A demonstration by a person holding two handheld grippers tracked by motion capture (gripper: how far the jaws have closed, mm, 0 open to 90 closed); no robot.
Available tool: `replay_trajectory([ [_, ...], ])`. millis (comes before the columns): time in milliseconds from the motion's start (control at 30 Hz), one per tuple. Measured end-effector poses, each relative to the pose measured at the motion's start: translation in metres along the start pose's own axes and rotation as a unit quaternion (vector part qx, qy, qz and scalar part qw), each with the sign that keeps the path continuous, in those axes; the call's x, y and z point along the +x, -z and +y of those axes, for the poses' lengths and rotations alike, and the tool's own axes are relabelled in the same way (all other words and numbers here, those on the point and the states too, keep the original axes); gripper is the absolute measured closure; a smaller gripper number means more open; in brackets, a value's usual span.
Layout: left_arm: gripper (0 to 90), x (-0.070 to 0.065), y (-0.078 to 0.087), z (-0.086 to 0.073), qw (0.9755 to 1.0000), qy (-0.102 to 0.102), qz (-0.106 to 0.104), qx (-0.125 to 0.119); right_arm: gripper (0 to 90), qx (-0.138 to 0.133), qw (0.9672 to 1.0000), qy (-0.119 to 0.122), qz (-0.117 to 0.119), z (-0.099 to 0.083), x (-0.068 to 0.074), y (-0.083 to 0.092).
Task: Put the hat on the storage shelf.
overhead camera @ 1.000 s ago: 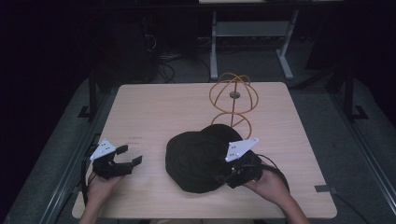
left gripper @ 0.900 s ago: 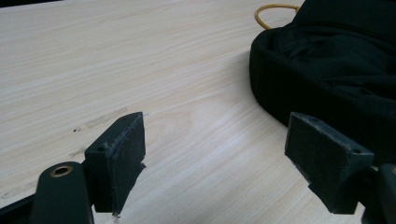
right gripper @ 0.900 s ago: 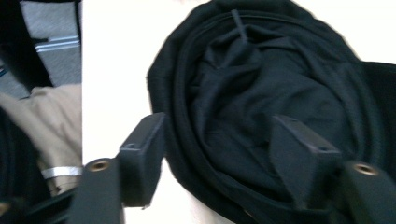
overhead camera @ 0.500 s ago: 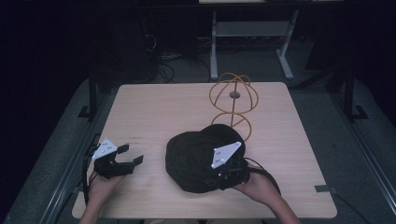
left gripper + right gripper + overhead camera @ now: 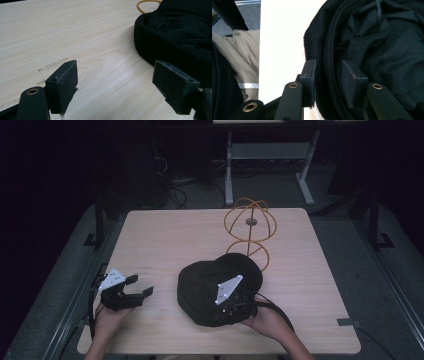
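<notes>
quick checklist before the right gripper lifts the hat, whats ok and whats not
1. Hat edge between the right gripper's jaws: ok, the rim of the black hat runs through the gap.
2. Jaws clamped on the rim: not ok, they look partly open, with one pad near the cloth and the other off it.
3. Left gripper out of the way: ok, it is open and empty over bare table, beside the hat.
4. Orange wire stand upright and free: ok, it stands behind the hat; whether they touch, cannot tell.
5. Cable trailing from the right gripper free of the hat: cannot tell.
</notes>
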State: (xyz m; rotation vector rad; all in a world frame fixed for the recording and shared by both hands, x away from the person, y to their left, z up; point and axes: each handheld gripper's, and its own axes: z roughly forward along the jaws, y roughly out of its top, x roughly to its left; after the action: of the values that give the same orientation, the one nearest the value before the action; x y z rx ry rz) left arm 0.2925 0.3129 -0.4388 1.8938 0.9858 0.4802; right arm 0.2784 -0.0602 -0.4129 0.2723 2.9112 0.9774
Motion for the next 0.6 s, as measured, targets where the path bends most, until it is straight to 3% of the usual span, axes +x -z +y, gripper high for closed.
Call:
replay_trajectory([
  [200,19.9,0.0,0.0,0.0,1.0,0.003,-0.001,0.001,65.8,0.027,0.9996,0.01,-0.001,0.001,0.003,-0.011],
  [600,20.1,0.0,0.0,0.001,0.9998,0.006,-0.016,-0.007,76.3,0.032,0.9992,0.019,-0.013,0.001,0.006,-0.016],
])
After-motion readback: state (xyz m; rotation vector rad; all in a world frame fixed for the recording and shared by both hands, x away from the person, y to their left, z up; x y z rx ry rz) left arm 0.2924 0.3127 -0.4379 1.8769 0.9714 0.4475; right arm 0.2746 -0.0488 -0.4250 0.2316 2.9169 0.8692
